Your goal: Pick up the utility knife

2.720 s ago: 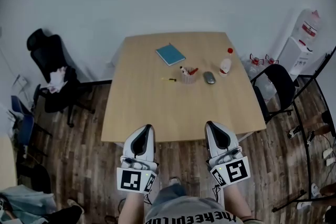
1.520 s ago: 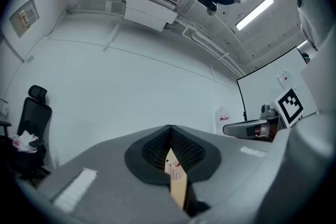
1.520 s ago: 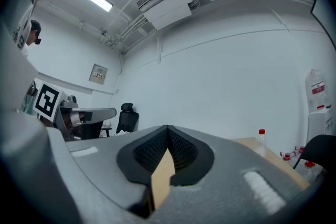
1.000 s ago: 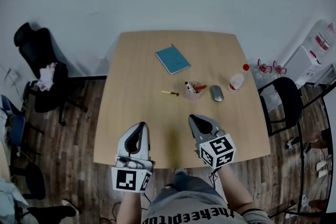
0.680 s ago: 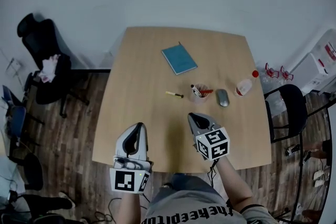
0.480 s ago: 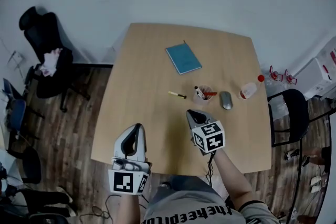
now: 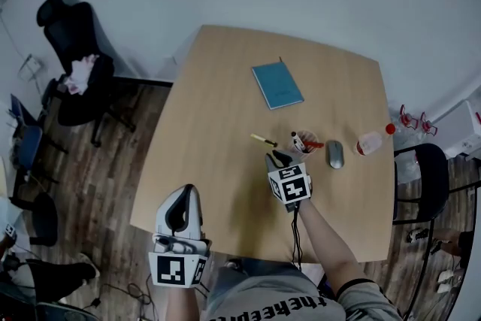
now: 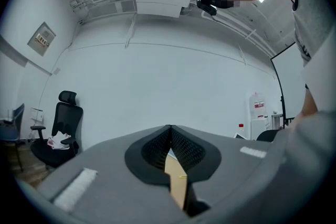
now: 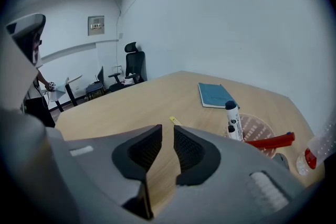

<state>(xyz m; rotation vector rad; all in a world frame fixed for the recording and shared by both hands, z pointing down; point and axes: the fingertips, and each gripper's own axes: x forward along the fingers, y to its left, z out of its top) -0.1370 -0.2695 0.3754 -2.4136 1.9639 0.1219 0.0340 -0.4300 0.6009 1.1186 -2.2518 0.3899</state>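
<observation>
Tilting down toward the table (image 7: pixel 218 124), the right gripper (image 7: pixel 274 158) has its jaws a narrow gap apart, having just been opening; nothing stands between them, and only bare wood shows through the gap in the right gripper view (image 9: pixel 167 131); the utility knife (image 7: pixel 263 140), small and yellow, lies flat on the wood just beyond those tips, not touched, its end peeking over the jaws (image 9: pixel 171 120); to the right of the tips stands a cup (image 7: pixel 303 143) holding a marker (image 9: pixel 233 119) and a red-handled tool (image 9: pixel 270 140); past the cup lie a mouse (image 7: pixel 335 155) and a bottle (image 7: pixel 373 140) with a red cap; farther ahead rests a blue notebook (image 7: pixel 277 84); the left gripper (image 7: pixel 183 190) hangs level at the table's near edge, well behind and left of the right one, jaws closed tip to tip (image 8: pixel 170 128) and empty; far to its left stands an office chair (image 7: pixel 71 49).
</observation>
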